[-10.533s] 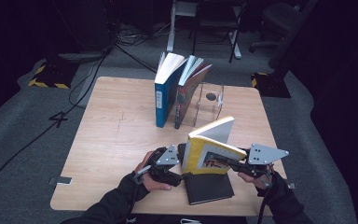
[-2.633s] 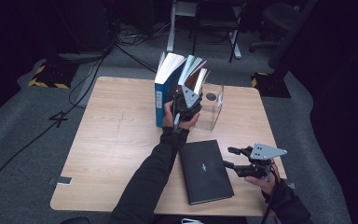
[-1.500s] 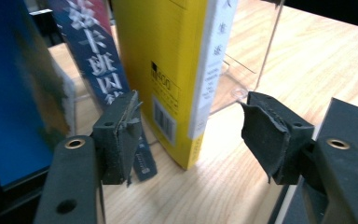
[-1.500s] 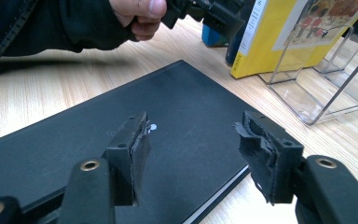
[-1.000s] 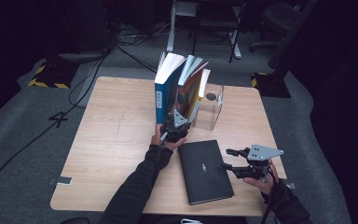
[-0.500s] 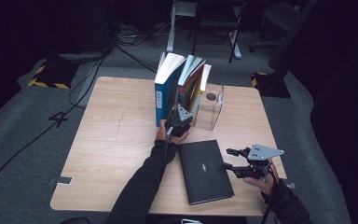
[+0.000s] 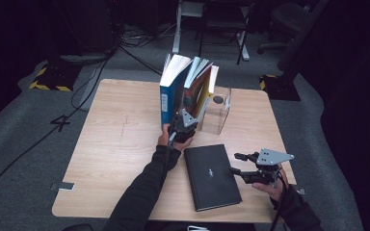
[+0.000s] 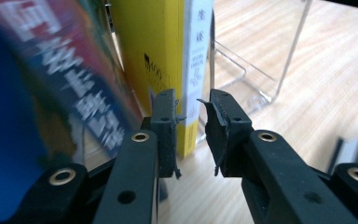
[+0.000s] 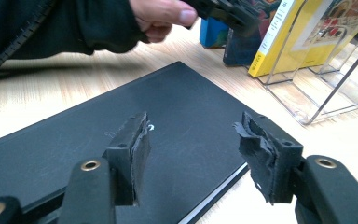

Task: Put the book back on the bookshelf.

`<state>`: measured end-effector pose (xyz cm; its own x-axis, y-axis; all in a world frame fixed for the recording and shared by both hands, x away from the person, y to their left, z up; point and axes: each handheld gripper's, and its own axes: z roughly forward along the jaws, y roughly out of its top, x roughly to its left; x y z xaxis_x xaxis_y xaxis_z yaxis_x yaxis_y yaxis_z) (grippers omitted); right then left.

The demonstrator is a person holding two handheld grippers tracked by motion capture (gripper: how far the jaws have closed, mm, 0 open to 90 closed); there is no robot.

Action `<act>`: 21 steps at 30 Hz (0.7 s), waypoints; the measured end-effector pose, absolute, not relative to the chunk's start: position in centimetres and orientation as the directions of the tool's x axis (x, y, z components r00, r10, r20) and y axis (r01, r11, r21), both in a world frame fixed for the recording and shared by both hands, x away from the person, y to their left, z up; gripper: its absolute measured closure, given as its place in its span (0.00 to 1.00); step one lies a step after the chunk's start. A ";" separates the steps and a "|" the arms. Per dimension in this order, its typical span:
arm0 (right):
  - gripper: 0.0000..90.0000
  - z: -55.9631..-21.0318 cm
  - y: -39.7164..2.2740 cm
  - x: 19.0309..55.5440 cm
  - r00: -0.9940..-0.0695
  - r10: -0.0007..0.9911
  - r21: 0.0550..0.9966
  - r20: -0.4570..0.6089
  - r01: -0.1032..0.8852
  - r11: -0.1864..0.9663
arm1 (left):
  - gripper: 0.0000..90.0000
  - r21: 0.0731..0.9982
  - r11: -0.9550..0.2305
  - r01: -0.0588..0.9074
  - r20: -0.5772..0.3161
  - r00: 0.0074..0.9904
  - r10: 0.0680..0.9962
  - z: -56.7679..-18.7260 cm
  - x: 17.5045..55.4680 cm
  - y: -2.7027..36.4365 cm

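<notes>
The jaws of the left gripper are parted by a narrow gap, and the lower spine of the yellow book is seen through it just beyond the pads; nothing is pressed between them. Within the last half second these jaws have been opening a little, so the book is judged to have been let go once it stood upright. In the high view the left gripper is kept low at the foot of the standing books. The yellow book has been set last in the row, beside the blue book and another, and is propped against the clear acrylic bookend, by which the row is held from toppling.

The jaws of the right gripper are spread and empty, and are held just above the near edge of the black book. That book lies flat on the desk, apart from the row, and is probably to be shelved next; the right gripper seems to be kept ready beside it.
</notes>
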<state>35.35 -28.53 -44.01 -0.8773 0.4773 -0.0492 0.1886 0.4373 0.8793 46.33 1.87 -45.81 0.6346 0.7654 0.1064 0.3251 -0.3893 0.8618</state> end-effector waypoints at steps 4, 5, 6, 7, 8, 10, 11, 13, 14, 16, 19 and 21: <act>0.49 -44.0 -28.4 35.3 -0.879 0.475 0.877 -0.051 0.188 0.442 | 0.81 0.856 -0.380 0.351 0.091 0.621 0.778 -46.1 45.6 3.8; 0.49 -44.1 -28.3 35.3 -0.879 0.473 0.875 -0.053 0.188 0.446 | 0.81 0.855 -0.377 0.357 0.088 0.616 0.783 -46.2 45.5 4.3; 0.49 -44.1 -28.3 35.3 -0.880 0.473 0.874 -0.053 0.188 0.447 | 0.81 0.852 -0.373 0.367 0.084 0.607 0.790 -46.4 45.5 4.8; 0.49 -44.1 -28.2 35.3 -0.879 0.473 0.873 -0.051 0.191 0.449 | 0.81 0.849 -0.370 0.376 0.078 0.604 0.793 -46.5 45.6 5.0; 0.49 -44.2 -28.2 35.3 -0.879 0.474 0.872 -0.051 0.192 0.450 | 0.81 0.848 -0.362 0.387 0.064 0.603 0.795 -46.7 45.7 5.3; 0.49 -44.2 -28.1 35.4 -0.880 0.472 0.870 -0.049 0.194 0.453 | 0.80 0.846 -0.355 0.398 0.056 0.596 0.801 -47.0 46.0 5.6; 0.49 -44.3 -28.1 35.4 -0.880 0.471 0.870 -0.050 0.193 0.454 | 0.80 0.846 -0.352 0.400 0.052 0.595 0.802 -47.2 46.2 5.5; 0.49 -44.3 -28.1 35.4 -0.880 0.472 0.869 -0.051 0.193 0.455 | 0.80 0.841 -0.363 0.401 0.061 0.597 0.800 -47.4 46.5 5.2; 0.49 -44.3 -28.1 35.4 -0.880 0.472 0.869 -0.051 0.193 0.455 | 0.81 0.841 -0.363 0.401 0.061 0.597 0.800 -47.4 46.5 5.2; 0.49 -44.3 -28.1 35.4 -0.880 0.472 0.870 -0.051 0.193 0.454 | 0.82 0.839 -0.362 0.406 0.058 0.594 0.802 -47.7 47.1 4.8; 0.49 -44.3 -28.2 35.4 -0.879 0.474 0.871 -0.050 0.193 0.451 | 0.81 0.842 -0.366 0.398 0.054 0.611 0.790 -47.7 47.5 4.5; 0.49 -44.3 -28.3 35.4 -0.880 0.473 0.872 -0.050 0.192 0.450 | 0.81 0.838 -0.379 0.392 0.067 0.614 0.786 -47.7 47.5 4.2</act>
